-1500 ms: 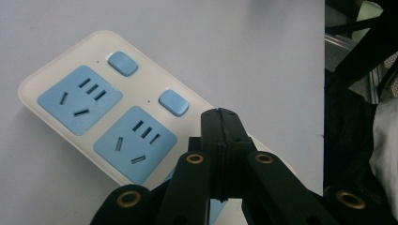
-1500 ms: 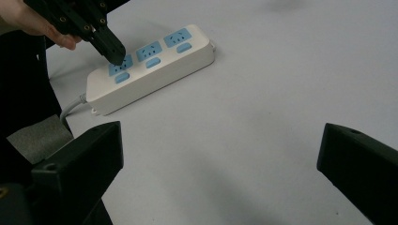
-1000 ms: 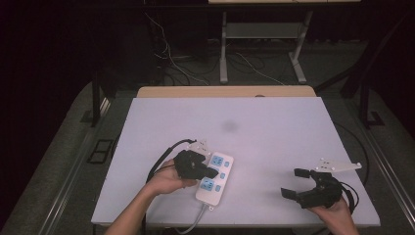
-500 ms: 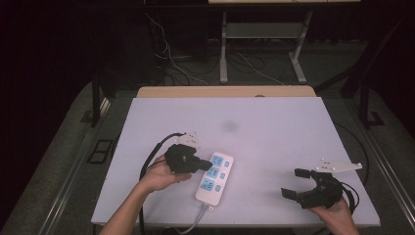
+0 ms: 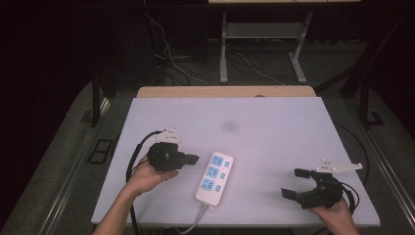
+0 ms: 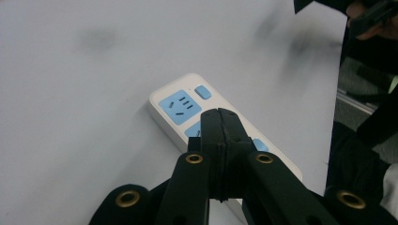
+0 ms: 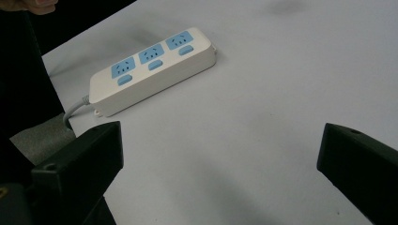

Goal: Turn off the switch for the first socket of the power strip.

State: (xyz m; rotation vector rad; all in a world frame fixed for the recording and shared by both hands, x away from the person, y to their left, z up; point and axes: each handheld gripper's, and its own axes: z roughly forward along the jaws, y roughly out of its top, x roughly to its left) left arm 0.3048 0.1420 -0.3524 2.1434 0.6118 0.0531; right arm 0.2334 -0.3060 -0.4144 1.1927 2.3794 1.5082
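A white power strip (image 5: 215, 178) lay flat on the pale table (image 5: 274, 142), near the front edge and a little left of the middle, its long axis running roughly away from the person with a slight lean to the right. It carried three blue sockets in a row, each with a small blue button beside it, and a grey cord (image 5: 193, 225) left its near end and dropped over the front edge of the table. The left gripper (image 5: 192, 159), held in the person's left hand (image 5: 144, 178), sat just left of the strip with its tips pointing toward the far socket; from above they appeared just short of the strip's edge, and contact could not be judged. In the left gripper view its two black jaws were pressed together with nothing between them, their joined tip lying over the strip's middle socket in that picture. The right gripper (image 5: 294, 183), in the right hand (image 5: 336, 213), was well apart from the strip near the table's front right corner, a grey three-cornered plate (image 5: 340, 166) on top of it. Its jaws stood wide apart and empty, aimed left toward the strip, which the right gripper view showed lying beyond them on bare table. A faint dark smudge (image 5: 229, 126) marked the table farther back.
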